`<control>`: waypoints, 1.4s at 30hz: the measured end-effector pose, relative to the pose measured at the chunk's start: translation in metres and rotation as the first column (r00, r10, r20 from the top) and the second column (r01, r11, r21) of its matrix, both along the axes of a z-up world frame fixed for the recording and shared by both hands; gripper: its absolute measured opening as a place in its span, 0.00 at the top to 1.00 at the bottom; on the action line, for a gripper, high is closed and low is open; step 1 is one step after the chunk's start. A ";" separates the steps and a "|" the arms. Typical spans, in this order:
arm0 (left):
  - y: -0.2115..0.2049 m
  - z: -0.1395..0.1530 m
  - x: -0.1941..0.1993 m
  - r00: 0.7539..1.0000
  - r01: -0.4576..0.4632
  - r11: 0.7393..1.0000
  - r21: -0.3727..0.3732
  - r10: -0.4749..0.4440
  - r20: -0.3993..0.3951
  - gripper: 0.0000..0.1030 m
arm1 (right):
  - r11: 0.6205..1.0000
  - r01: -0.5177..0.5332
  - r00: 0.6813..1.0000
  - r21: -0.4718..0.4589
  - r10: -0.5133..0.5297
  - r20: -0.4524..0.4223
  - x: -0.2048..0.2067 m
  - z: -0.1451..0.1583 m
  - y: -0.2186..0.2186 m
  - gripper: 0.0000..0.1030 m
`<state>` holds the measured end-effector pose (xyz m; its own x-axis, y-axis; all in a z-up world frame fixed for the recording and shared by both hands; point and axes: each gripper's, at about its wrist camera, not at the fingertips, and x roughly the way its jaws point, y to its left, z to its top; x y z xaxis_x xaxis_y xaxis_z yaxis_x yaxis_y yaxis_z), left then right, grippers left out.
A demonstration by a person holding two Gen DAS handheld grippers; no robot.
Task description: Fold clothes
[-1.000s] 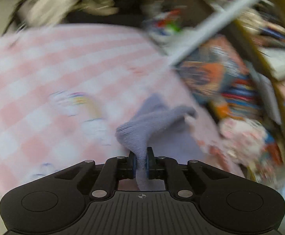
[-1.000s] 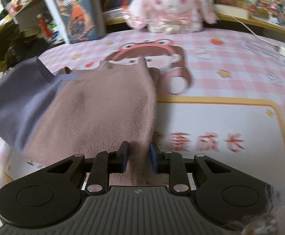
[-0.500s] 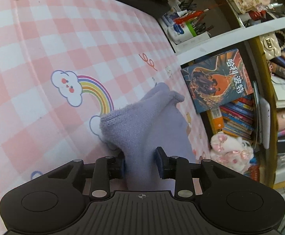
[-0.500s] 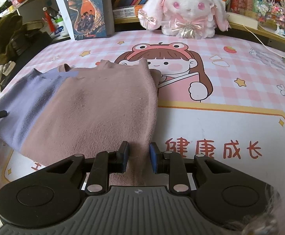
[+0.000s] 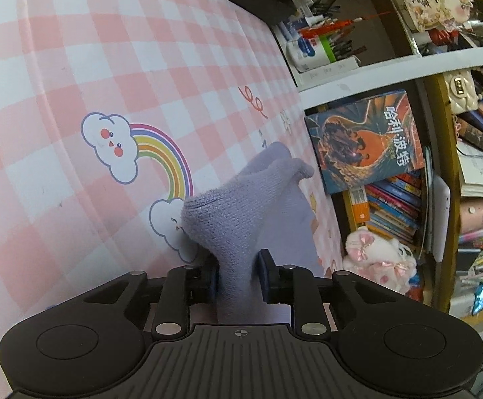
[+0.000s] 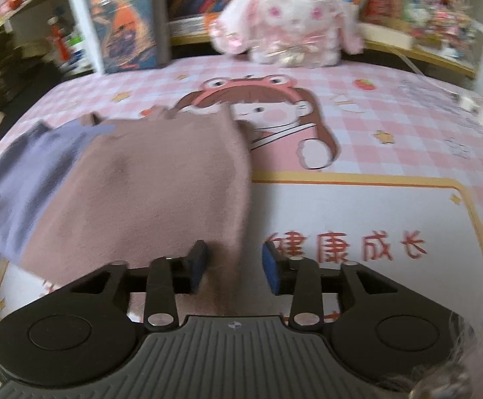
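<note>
Pink checked tablecloth beside crowded bookshelves with plush rabbit.

Each handheld unit is matte black: a ribbed central grip bearing a small crosshair mark, round recessed discs at 8 and 4 o'clock, silver screws on the linkage arms. The left gripper and right gripper carry blue-faced pads.

Both wrist views, right blurred, overlook garment.

Desk mat, books and a plush rabbit

We see a pink checked mat covering the surface, a rainbow print ahead-left of the left gripper, and a plush rabbit beside a standing book far ahead.
</note>
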<state>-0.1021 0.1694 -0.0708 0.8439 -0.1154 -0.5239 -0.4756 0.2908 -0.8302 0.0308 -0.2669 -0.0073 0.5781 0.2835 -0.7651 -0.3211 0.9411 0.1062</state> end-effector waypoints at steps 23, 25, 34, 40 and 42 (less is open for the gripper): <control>0.005 -0.004 -0.005 0.998 0.026 0.999 -0.020 -0.025 0.051 0.78 | 0.998 0.006 1.000 -0.067 -0.004 0.029 -0.047 0.018 0.010 0.57; 0.005 -0.004 -0.005 0.998 0.026 0.999 -0.021 -0.025 0.052 0.80 | 0.997 0.006 1.000 -0.074 -0.004 0.026 -0.049 0.018 0.011 0.57; 0.006 -0.004 -0.005 0.999 0.023 1.000 -0.011 -0.023 0.041 0.85 | 0.997 -0.026 0.999 -0.079 0.027 0.018 -0.058 0.018 0.017 0.51; 0.001 0.005 -0.002 0.999 0.020 0.999 0.028 -0.021 0.026 0.88 | 0.997 -0.043 0.999 -0.071 0.045 0.029 -0.054 0.020 0.012 0.50; -0.003 0.011 -0.001 1.000 0.017 0.998 0.054 -0.019 0.023 0.88 | 0.996 -0.056 0.998 -0.065 0.059 0.034 -0.051 0.021 0.010 0.48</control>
<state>-0.1031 0.1667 -0.0595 0.8543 -0.1026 -0.5095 -0.4502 0.3439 -0.8241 -0.0206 -0.2567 0.0136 0.5898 0.2681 -0.7618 -0.3774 0.9254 0.0336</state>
